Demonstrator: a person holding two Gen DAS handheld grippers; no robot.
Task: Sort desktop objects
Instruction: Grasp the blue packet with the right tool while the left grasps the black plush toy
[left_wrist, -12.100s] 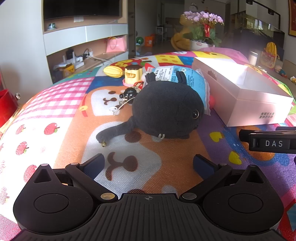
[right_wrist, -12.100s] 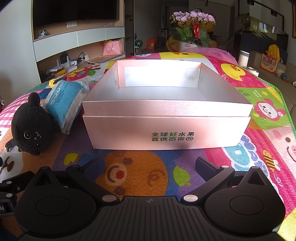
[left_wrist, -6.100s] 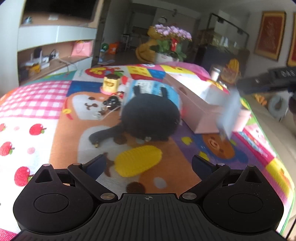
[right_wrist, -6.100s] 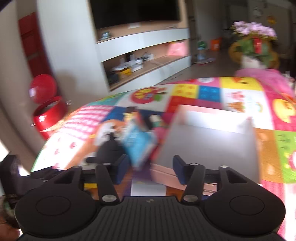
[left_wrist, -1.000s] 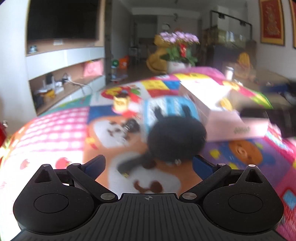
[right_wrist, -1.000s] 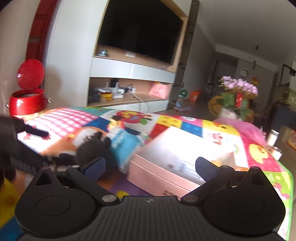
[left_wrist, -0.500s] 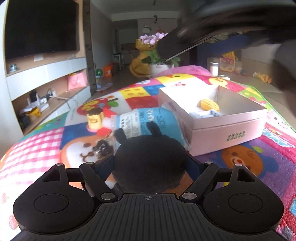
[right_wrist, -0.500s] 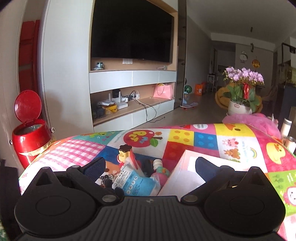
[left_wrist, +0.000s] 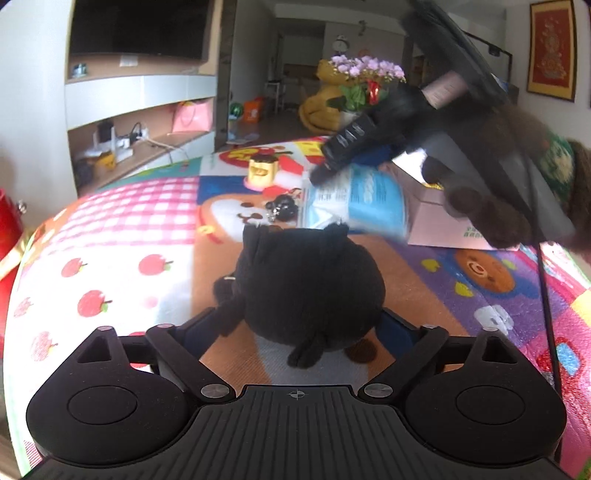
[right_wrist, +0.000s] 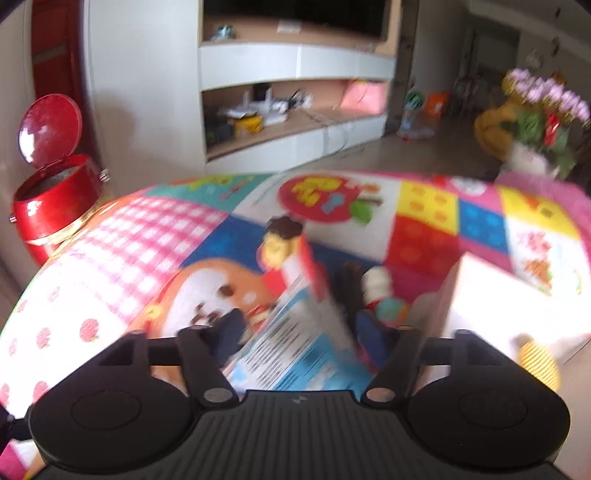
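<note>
Two grippers work: the left gripper (left_wrist: 301, 325) clamps the black plush toy (left_wrist: 308, 288) at mat centre; the right gripper (right_wrist: 293, 328) straddles the blue packet (right_wrist: 291, 354), grip unclear, pink box (right_wrist: 513, 306) edge at 3 o'clock.

Fuzzy matt black plush toy (left_wrist: 310, 280), glossy plastic blue packet (left_wrist: 362, 203), smooth pink cardboard box (left_wrist: 439, 221), glossy red bin (right_wrist: 55, 199)

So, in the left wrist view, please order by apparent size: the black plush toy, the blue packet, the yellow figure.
1. Black plush toy, largest, though it is nearest the camera.
2. Blue packet, partly hidden by the right hand-held gripper.
3. Yellow figure, smallest and farthest.
</note>
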